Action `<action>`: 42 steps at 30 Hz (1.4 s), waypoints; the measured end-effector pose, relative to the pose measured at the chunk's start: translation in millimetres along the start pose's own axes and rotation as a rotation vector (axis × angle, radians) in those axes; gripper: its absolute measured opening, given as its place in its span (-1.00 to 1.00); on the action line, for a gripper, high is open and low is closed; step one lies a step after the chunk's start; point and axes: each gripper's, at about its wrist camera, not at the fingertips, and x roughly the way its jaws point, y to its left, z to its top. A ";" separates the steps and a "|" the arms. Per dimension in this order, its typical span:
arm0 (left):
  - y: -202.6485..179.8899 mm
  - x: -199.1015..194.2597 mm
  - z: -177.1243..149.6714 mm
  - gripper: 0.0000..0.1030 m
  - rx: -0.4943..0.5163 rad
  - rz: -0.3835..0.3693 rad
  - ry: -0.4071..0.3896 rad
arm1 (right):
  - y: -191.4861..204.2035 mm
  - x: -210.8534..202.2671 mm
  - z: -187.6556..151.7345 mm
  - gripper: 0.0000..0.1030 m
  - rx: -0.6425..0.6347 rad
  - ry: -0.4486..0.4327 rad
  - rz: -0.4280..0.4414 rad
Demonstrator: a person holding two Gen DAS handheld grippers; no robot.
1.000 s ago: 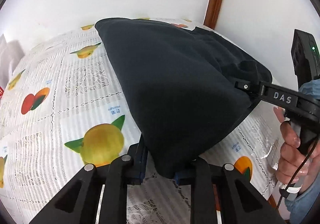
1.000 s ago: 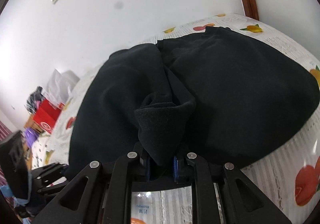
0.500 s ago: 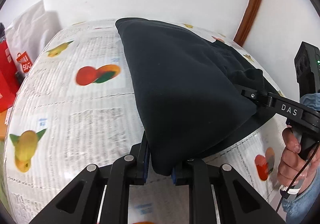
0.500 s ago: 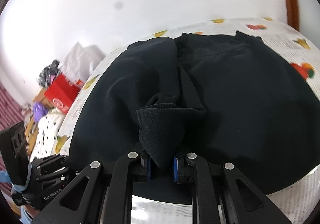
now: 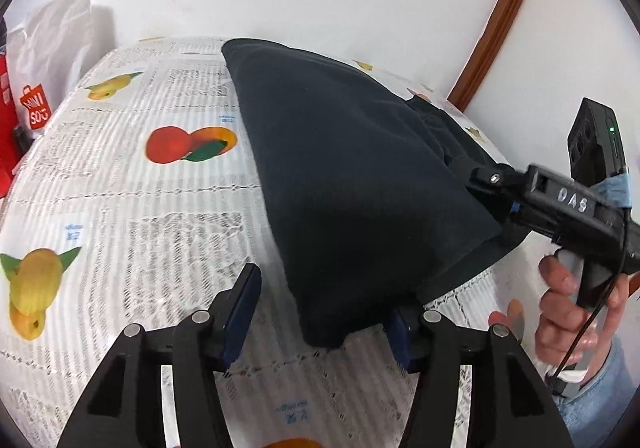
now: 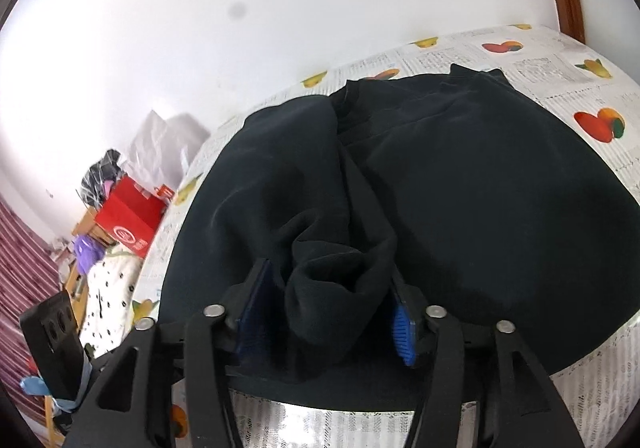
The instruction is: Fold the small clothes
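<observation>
A black garment [image 5: 352, 176] lies folded over on the fruit-print tablecloth [image 5: 120, 208]. My left gripper [image 5: 320, 324] is at the garment's near corner and its jaws are opening. The corner lies loose between them, close to the right pad and clear of the left one. My right gripper [image 6: 328, 312] is also opening, with a slack bunch of the same black cloth [image 6: 332, 288] lying between its blue pads [image 6: 402, 328]. In the left wrist view the right gripper [image 5: 480, 180] comes in from the right at the garment's edge, held by a hand [image 5: 568, 308].
A white bag [image 5: 52, 44] and a red bag [image 5: 8, 128] stand past the table's left end. A red box [image 6: 128, 216] and clutter sit on a side table beyond. A white wall and brown door frame [image 5: 496, 28] are behind the table.
Both grippers swung sideways with the cloth pinched, then stopped. Both sets of jaws have now come apart, and the cloth lies slack between them.
</observation>
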 end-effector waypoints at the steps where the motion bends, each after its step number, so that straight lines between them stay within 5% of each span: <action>1: -2.4 3.8 2.0 0.06 0.002 -0.001 0.006 | 1.6 3.3 -0.4 0.12 -0.013 0.008 -0.017; 9: -33.8 21.7 2.8 0.24 0.100 0.087 0.027 | 2.7 26.2 2.1 0.12 0.046 0.007 -0.018; 11: -35.5 26.4 1.4 0.28 0.110 0.132 0.030 | 8.8 30.6 5.5 -0.21 0.031 -0.009 -0.030; 12: -36.5 26.7 1.3 0.26 0.114 0.144 0.026 | 12.9 32.0 8.3 -0.53 0.008 -0.012 -0.030; 14: -37.5 29.0 2.8 0.20 0.115 0.193 0.025 | 19.5 30.4 15.1 -0.64 -0.035 -0.023 -0.025; 18: -33.7 28.5 5.9 0.15 0.098 0.201 0.020 | 28.3 -18.8 26.2 -0.72 -0.185 -0.220 -0.052; 22: -26.6 28.4 9.9 0.15 0.086 0.203 0.019 | -4.2 -71.6 27.9 -0.72 -0.096 -0.398 -0.059; 29: -30.3 34.7 18.1 0.19 0.107 0.197 0.017 | -66.2 -24.7 8.1 -0.71 -0.021 -0.139 -0.183; 33: -40.5 25.5 19.1 0.21 0.140 0.140 -0.040 | -70.9 -22.7 -2.3 -0.70 -0.002 -0.148 -0.191; 42: -67.8 55.4 36.7 0.23 0.162 0.117 0.007 | -71.8 -24.7 4.7 -0.69 0.021 -0.146 -0.197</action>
